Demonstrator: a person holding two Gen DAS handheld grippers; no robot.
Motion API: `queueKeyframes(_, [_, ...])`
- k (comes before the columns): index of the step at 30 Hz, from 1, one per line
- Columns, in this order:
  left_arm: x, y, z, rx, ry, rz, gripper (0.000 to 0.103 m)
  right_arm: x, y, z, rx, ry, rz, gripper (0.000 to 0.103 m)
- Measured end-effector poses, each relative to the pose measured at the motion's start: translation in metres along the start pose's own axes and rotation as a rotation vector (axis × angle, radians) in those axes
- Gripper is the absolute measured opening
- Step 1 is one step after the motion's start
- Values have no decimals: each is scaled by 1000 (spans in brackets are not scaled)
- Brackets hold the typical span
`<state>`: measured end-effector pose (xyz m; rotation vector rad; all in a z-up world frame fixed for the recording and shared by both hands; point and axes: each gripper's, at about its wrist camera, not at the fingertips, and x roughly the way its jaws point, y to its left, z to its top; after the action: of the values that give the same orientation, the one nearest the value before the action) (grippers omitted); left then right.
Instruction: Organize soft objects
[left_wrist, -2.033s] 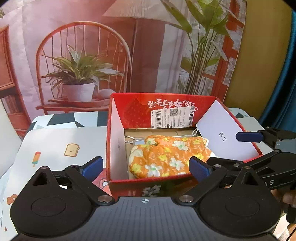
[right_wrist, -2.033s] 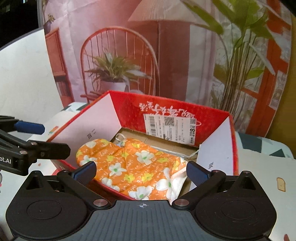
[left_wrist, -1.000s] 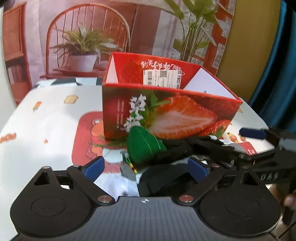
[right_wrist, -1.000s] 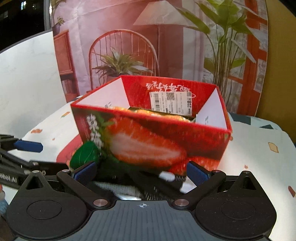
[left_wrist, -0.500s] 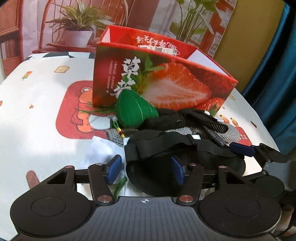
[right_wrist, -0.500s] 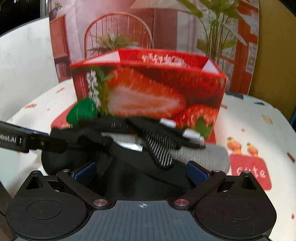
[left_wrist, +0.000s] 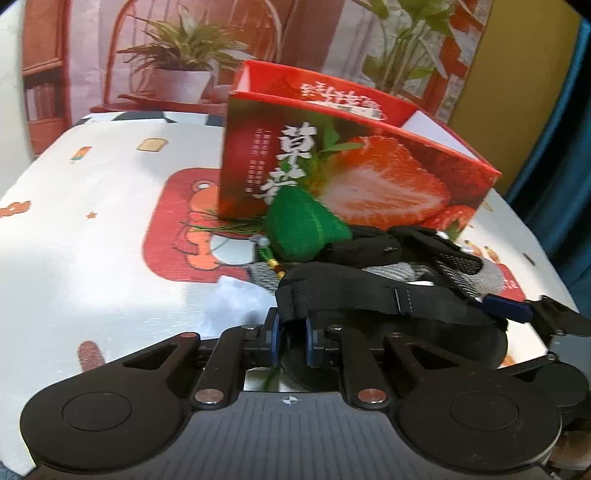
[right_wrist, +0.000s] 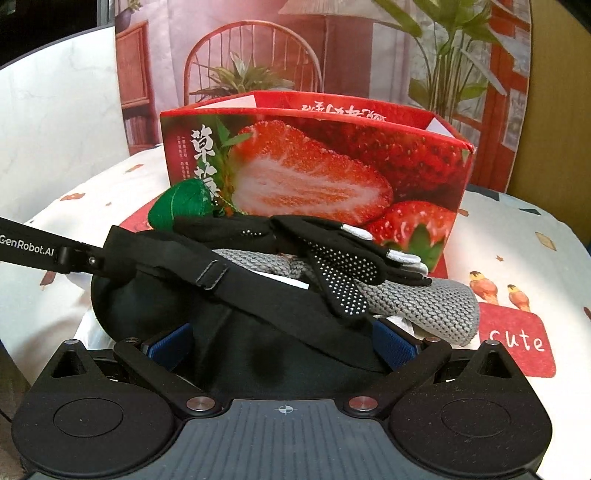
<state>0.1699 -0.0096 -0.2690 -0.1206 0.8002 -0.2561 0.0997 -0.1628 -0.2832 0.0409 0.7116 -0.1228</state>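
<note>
A pile of soft things lies in front of a red strawberry box (left_wrist: 369, 173) (right_wrist: 317, 162). A black eye mask (left_wrist: 388, 317) (right_wrist: 258, 332) with a strap lies nearest. Behind it are black dotted gloves (right_wrist: 332, 266), a grey knitted cloth (right_wrist: 424, 302) (left_wrist: 491, 275) and a green pouch (left_wrist: 303, 225) (right_wrist: 181, 206). My left gripper (left_wrist: 290, 341) is shut on the mask's left edge. My right gripper (right_wrist: 284, 343) is open, its blue pads either side of the mask's right part. The box's inside is hidden.
The box stands at the middle of a white tablecloth (left_wrist: 92, 229) printed with cartoon patches. A printed backdrop of a chair and plants (right_wrist: 258, 55) hangs behind the table. A blue curtain (left_wrist: 565, 155) hangs to the right.
Both grippers dropped from over the box to the pile in front of it. My left gripper closed on the mask's edge. My right gripper moved in around the mask, still open.
</note>
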Motion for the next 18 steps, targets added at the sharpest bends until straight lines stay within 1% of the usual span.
queueKeyframes(3, [1,8,-2,-31,9,57,14,-4,-2,0,13,-6,-16,103])
queueKeyframes(6, [2,18,-6,-79,25,77,14,-6,-9,-3,52,3,-25,103])
queueKeyframes(10, [3,16,-7,-62,27,90,15,-9,-16,-7,104,4,-9,102])
queueKeyframes(15, [5,17,-8,-56,30,87,15,-15,-15,-8,120,-30,34,101])
queueKeyframes(18, [6,20,-9,-68,36,74,15,-10,-14,-10,141,-14,72,96])
